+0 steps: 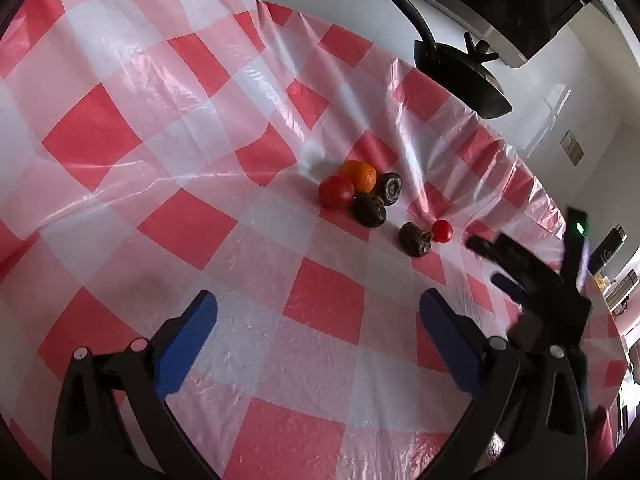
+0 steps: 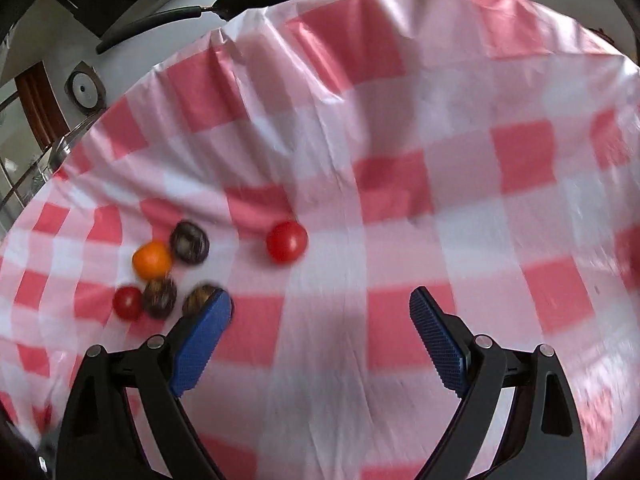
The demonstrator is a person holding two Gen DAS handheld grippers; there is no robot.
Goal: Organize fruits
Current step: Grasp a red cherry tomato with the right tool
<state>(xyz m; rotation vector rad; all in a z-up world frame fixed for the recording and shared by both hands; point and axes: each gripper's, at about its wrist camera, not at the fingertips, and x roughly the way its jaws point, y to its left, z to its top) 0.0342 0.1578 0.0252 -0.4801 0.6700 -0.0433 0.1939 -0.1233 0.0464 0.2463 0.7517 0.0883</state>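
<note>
Red-and-white checked plastic tablecloth (image 1: 180, 208) covers the whole table, and all the fruit sits loose on it with no bowl or tray in sight, so I'd say the sorting has barely started.

From the left wrist view, an orange (image 1: 359, 175), a bigger red tomato (image 1: 336, 191) and two dark wrinkly fruits (image 1: 369, 209) are bunched up touching each other. A third dark fruit (image 1: 415, 239) lies a bit apart with a small cherry tomato (image 1: 442, 231) just beside it. A black pan (image 1: 460, 76) sits off the cloth at the back.

The left gripper (image 1: 318, 320) hovers near the cloth with its blue pads spread wide, holding nothing. The right gripper (image 2: 320, 312) is also spread wide and empty; its view is blurry, but its left pad sits right by one dark fruit (image 2: 198, 298), while a red tomato (image 2: 287, 241) lies alone ahead of it.

No clear groups by type yet, as far as I can tell. Pretty much everything is left to do.
</note>
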